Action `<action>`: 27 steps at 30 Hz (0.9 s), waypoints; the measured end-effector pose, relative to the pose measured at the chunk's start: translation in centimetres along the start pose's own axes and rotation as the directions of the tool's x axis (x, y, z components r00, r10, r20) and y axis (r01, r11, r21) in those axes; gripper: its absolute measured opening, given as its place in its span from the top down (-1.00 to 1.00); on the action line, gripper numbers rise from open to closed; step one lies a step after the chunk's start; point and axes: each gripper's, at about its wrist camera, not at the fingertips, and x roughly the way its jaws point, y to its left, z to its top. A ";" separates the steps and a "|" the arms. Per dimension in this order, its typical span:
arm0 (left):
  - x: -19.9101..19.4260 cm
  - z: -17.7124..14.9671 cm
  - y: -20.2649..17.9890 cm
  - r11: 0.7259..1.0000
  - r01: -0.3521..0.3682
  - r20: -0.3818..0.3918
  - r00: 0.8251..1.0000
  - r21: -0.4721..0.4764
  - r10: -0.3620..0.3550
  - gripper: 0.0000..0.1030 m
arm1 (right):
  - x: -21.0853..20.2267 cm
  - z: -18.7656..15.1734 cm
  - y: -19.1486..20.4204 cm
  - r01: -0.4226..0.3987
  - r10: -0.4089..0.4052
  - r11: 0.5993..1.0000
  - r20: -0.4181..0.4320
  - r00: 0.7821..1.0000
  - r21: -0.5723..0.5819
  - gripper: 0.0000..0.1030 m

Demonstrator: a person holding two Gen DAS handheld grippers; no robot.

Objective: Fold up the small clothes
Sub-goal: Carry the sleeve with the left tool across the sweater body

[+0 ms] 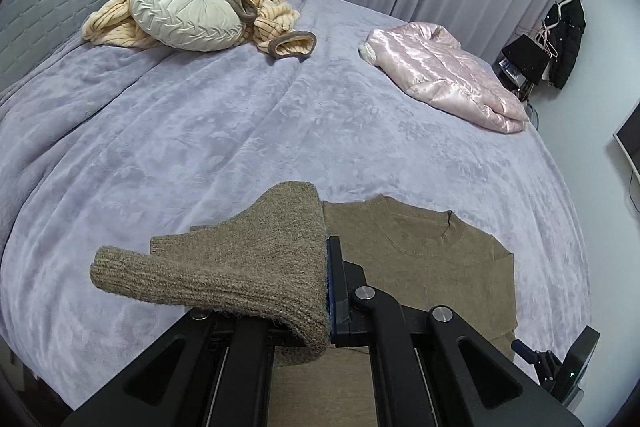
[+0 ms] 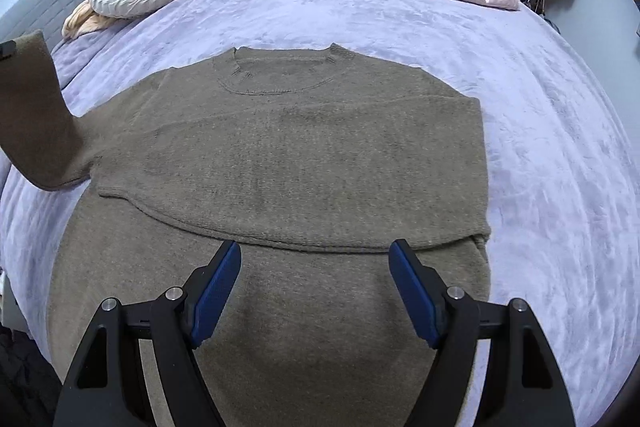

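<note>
Sweater (image 2: 288,147) lies flat, neck far, on the bed (image 2: 540,155), right sleeve already folded across the chest. Left gripper (image 1: 329,287) pressed together, pinching the left sleeve (image 1: 240,267) lifted clear of the bed. Right gripper (image 2: 316,291) spread, empty, hovering above the folded sleeve's near edge. Step in hand, I judge: sleeve fold. Next: carry left sleeve across the chest, lay it flat. Hem cut off below both views; left gripper's left finger buried under knit.
</note>
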 end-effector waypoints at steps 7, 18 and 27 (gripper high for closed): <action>1.4 -0.6 -4.1 0.998 -0.008 -0.028 1.000 0.054 0.009 0.88 | -1.0 -0.6 -2.4 0.005 -0.005 0.999 0.008 1.000 0.037 -0.54; 3.3 -2.2 -11.1 0.991 0.039 -0.073 0.997 0.125 -0.030 0.89 | 0.0 -2.4 -5.6 0.001 0.001 0.995 -0.026 1.000 0.101 -0.54; 4.9 -4.2 -17.5 0.977 0.068 -0.119 0.992 0.203 -0.044 0.89 | -0.1 -3.5 -7.3 -0.002 0.005 0.992 -0.024 1.000 0.127 -0.54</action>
